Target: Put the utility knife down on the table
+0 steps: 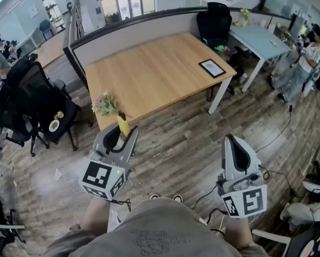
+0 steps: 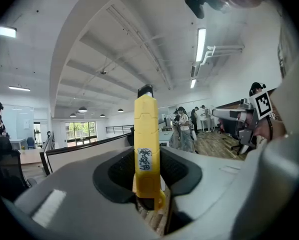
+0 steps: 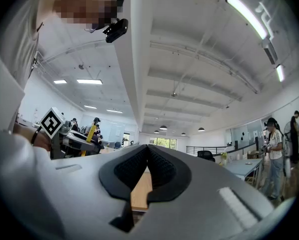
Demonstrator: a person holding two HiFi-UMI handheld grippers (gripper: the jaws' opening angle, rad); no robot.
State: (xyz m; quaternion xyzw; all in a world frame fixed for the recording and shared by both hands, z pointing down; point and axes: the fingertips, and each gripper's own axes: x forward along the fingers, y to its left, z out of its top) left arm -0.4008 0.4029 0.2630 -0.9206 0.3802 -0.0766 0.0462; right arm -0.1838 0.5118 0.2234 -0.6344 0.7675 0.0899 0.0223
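Left gripper view looks straight along the left gripper, whose two dark pads are clamped on a yellow utility knife. The knife stands upright between them. Its black tip rises well above the jaw tips, and its lower end sits down in the gap at the base of the jaws. A small printed label on the knife's body faces the camera at about pad height.

From the head view, the knife pokes up out of the same gripper, just beside a small bunch of flowers. It shows against the near edge of the wooden table. The knife is off the table, carried in the air. The gripper itself is over the plank floor, on the person's side of the table. A dark picture frame lies flat near the table's right corner, well apart from the knife.

The right gripper is held over the floor to the right, well apart from the knife and the left gripper. In the right gripper view its pads meet at their tips with nothing between them, and only a sliver of the table top shows through the slot lower down. Far to the left in that view, the yellow knife is seen sticking up from the other gripper.
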